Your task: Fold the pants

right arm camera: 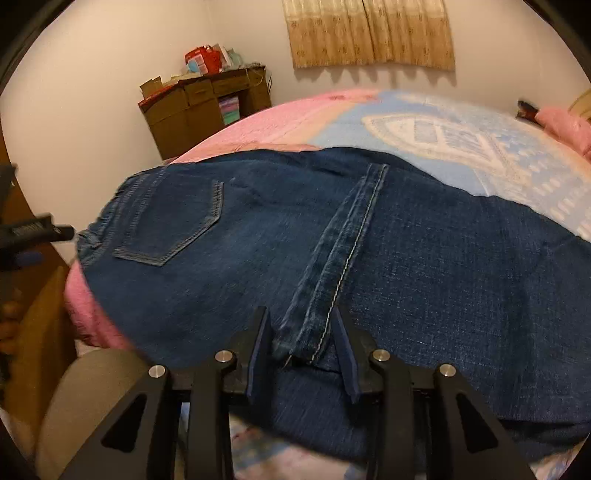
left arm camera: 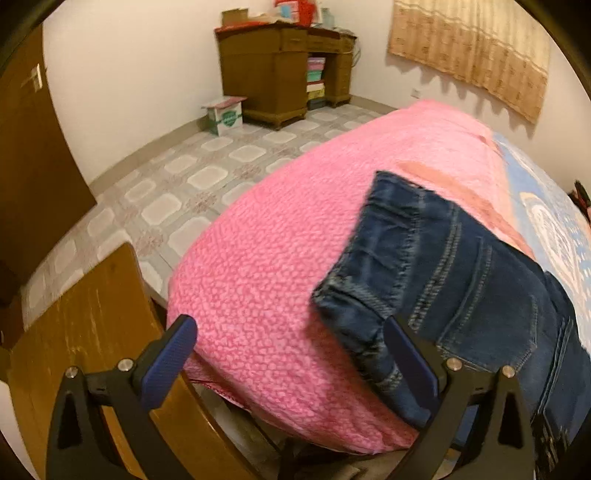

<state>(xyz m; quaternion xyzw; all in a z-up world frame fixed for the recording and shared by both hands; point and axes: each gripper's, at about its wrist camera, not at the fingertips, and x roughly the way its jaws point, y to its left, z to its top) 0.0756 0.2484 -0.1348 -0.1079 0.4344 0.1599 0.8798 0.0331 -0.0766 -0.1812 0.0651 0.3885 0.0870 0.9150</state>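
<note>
Dark blue denim pants (right arm camera: 369, 266) lie spread across the near part of a bed, resting partly on a pink textured blanket (left arm camera: 266, 258) and partly on a light blue patterned cover (right arm camera: 443, 129).

Right wrist view: the back pocket (right arm camera: 173, 221) sits at the left, toward the waistband, and a hemmed strip of denim (right arm camera: 343, 240) runs from the middle of the fabric down to the near edge. The right gripper (right arm camera: 303, 354) has its two blue-padded fingers (right arm camera: 258, 350) narrowly parted on either side of the near end of that strip. The pads are close to the cloth, but whether they press it cannot be told.

Left wrist view: the left gripper (left arm camera: 291, 350) is spread wide, nothing between its fingers. Its right finger (left arm camera: 410, 362) overlaps the near left edge of the waistband corner (left arm camera: 354, 295); its left finger (left arm camera: 173, 350) hangs over the blanket's near edge. Contact with the denim cannot be confirmed.

Surroundings: a wooden board (left arm camera: 96, 332) stands at the near left of the bed. A wooden desk (left arm camera: 277, 70) with clutter on top stands against the far wall, a small box (left arm camera: 223, 114) on the tiled floor (left arm camera: 177, 184) beside it. A tan curtain (right arm camera: 369, 33) hangs on the far wall.
</note>
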